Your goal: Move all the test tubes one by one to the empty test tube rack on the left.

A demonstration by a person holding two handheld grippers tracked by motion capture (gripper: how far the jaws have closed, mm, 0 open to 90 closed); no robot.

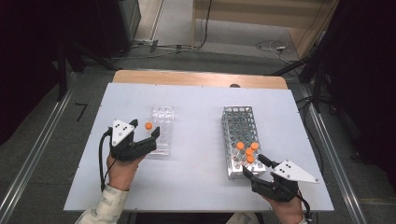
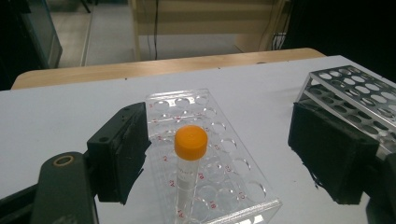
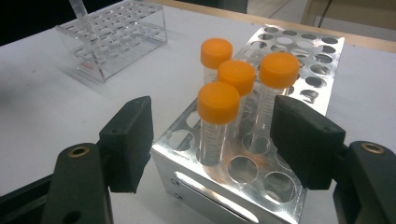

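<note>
Right tongs (image 1: 255,165): wide apart at the near end of the metal rack (image 1: 242,122), touching nothing we can see.
Tubes (image 3: 218,122): four orange-capped ones standing bunched at that near end.
Left tongs (image 1: 144,130): also apart, either side of a lone orange-capped tube (image 2: 189,164), not clamped.
Clear rack (image 2: 211,154): holds that lone tube upright, left side of the white table (image 1: 196,182).

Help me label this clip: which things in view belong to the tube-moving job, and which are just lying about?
In the job:
- metal rack
- four orange-capped tubes standing in it
- clear rack
- one orange-capped tube standing in that
- left tongs, open
- right tongs, open

Lying about:
- cables on the floor
- wooden board behind the table
</note>
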